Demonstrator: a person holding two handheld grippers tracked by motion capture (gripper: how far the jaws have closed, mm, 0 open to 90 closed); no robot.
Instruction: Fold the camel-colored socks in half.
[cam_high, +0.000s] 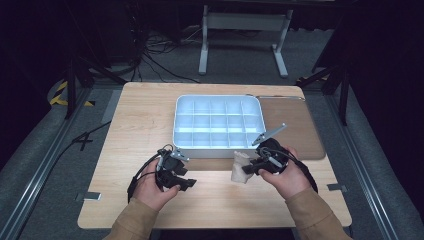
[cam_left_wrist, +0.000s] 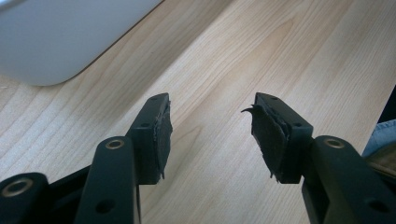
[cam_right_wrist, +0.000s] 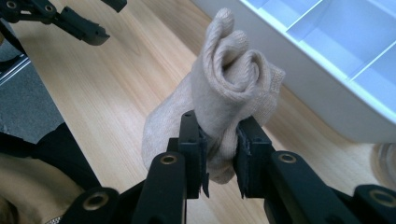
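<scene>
Light wood-grain desk (cam_high: 150, 115), rounded corners, darker brown mat (cam_high: 295, 125) at right. White plastic compartment tray (cam_high: 218, 146) at desk centre, rectangular, smooth glossy walls, gridded into small cells. Beige knit sock (cam_right_wrist: 224, 88), rolled into a soft ribbed bundle, just in front of tray's near wall, lifted off the desk. Right hand-held gripper (cam_right_wrist: 220, 161) clamped on sock's lower end, black jaws pinching fabric from both sides, roll bulging above pads. Left hand-held gripper (cam_left_wrist: 210, 135) apart, nothing between jaws, frayed black pads (cam_left_wrist: 268, 135), hovering over bare wood near tray corner. High view: both hands at desk's near edge, sock (cam_high: 240, 167) between them, nearer right. Right gripper view: knit texture, spiral of the roll.
</scene>
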